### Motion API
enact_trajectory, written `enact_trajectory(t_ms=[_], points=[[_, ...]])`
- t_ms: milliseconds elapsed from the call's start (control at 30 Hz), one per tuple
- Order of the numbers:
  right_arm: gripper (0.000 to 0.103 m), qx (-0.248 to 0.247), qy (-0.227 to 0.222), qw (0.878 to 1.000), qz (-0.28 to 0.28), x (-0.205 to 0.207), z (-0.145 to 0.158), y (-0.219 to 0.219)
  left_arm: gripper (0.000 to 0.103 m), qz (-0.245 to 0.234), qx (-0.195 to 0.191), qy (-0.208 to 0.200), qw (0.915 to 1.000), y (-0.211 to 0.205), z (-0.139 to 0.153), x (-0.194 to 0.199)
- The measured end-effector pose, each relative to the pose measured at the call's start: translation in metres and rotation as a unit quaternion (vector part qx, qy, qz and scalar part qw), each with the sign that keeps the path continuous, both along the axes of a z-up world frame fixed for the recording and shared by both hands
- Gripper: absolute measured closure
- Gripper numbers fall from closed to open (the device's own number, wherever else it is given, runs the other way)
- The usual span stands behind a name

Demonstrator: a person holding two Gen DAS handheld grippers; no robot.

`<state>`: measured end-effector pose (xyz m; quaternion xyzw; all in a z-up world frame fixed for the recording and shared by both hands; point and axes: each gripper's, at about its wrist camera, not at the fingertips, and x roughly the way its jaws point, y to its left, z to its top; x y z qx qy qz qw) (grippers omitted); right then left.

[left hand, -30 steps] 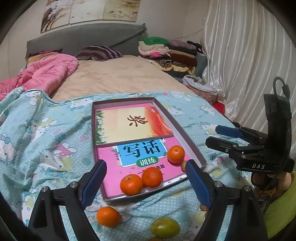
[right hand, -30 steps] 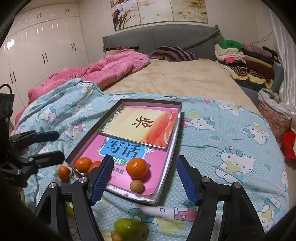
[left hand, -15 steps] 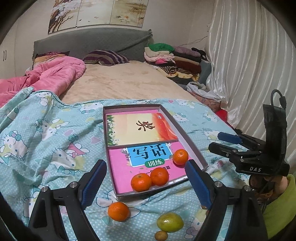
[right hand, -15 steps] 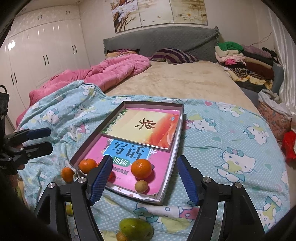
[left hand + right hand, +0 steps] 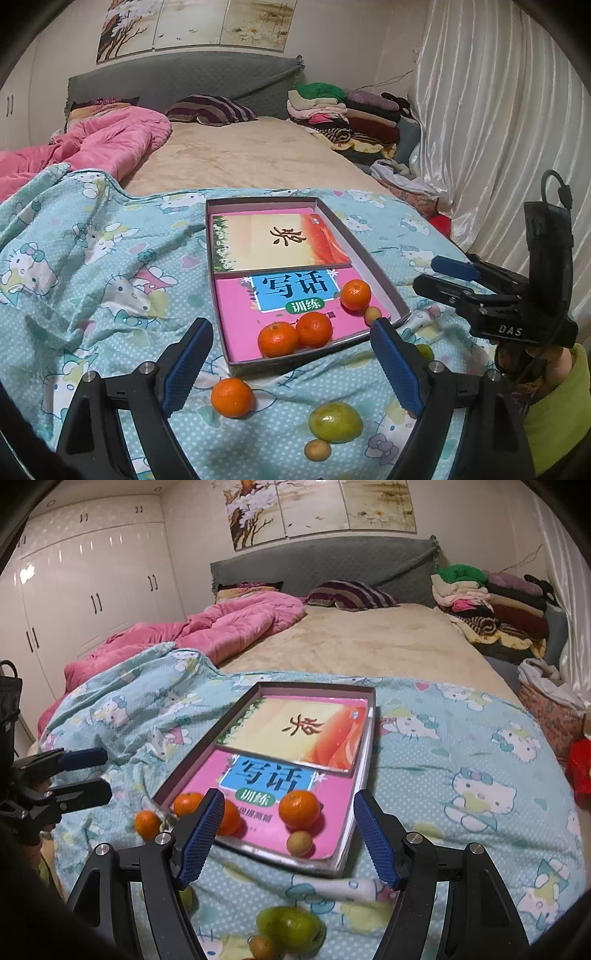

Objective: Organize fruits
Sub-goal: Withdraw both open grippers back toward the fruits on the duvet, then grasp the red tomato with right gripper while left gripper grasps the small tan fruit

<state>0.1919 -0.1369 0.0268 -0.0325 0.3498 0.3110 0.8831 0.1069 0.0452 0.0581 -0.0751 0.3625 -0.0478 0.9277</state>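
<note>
A shallow grey box [image 5: 369,251] holding two books lies on the blue cartoon-print cover. In its near end sit three oranges [image 5: 314,329] and a small tan fruit [image 5: 372,314]. On the cover in front of it lie another orange [image 5: 232,397], a green fruit [image 5: 335,421] and a small brown fruit [image 5: 317,449]. My left gripper [image 5: 290,332] hovers open and empty above these loose fruits. My right gripper [image 5: 288,797] is open and empty too, over the box's near corner, with the green fruit [image 5: 290,926] below it. Each gripper shows in the other's view: the right gripper [image 5: 428,273], the left gripper [image 5: 105,773].
A white pen-like stick [image 5: 347,886] lies by the box's near edge. A pink quilt [image 5: 92,147] is heaped at the far left, folded clothes [image 5: 332,107] at the far right. A curtain [image 5: 498,129] hangs to the right. A sleeve [image 5: 554,406] shows behind the right gripper.
The left gripper has drawn back from the box, so more of the cover and the loose fruits show in front of it. The right gripper has hardly moved. No fruit has shifted.
</note>
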Motion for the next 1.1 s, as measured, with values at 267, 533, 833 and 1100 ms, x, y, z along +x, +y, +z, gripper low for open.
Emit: enact_trajectory(t_ms=[267,533,833,1100], points=[[0.029,-0.005,0.012,1.0,-0.004,-0.023,-0.016,-0.005,0.016,0.018,0.004,-0.002,0.9998,0.003,-0.008,-0.011],[0.029,0.0,0.01,1.0,-0.02,-0.036,-0.024,-0.015,0.016,0.029,0.0,0.007,0.9996,0.008,-0.018,-0.02],[0.029,0.003,0.018,0.999,-0.05,-0.05,-0.031,-0.03,0.016,0.025,0.01,0.013,0.9995,0.001,-0.028,-0.028],[0.029,0.004,0.038,0.998,-0.058,-0.067,-0.04,-0.036,0.016,0.009,0.015,0.034,0.9993,-0.009,-0.043,-0.033]])
